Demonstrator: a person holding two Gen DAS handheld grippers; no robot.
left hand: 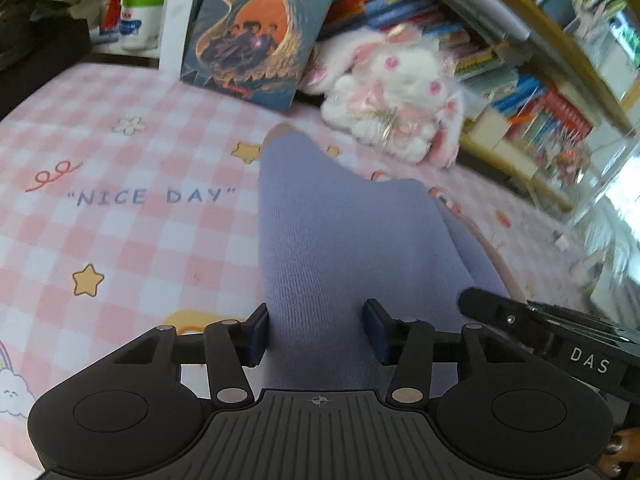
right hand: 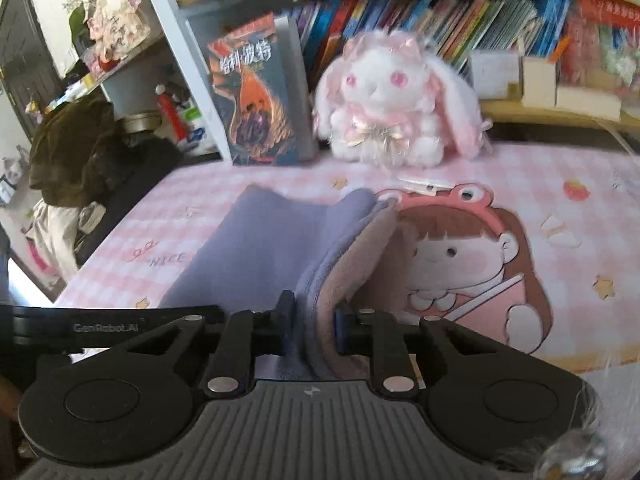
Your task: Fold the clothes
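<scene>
You are gripping the lavender garment (right hand: pixel 256 248) with the right gripper (right hand: pixel 313 330), its fingers narrowed onto a doubled edge showing the pinkish lining, likely to carry the fold. The left gripper (left hand: pixel 316 330) is straddling the same cloth, fingers half-wide and apparently not pressing. The garment is lying on the pink checked counter (left hand: pixel 132 236), in front of the plush rabbit (right hand: pixel 392 100).

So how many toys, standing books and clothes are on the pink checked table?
Plush bunny: 1
Book standing upright: 1
Purple garment: 1
Total: 3
</scene>
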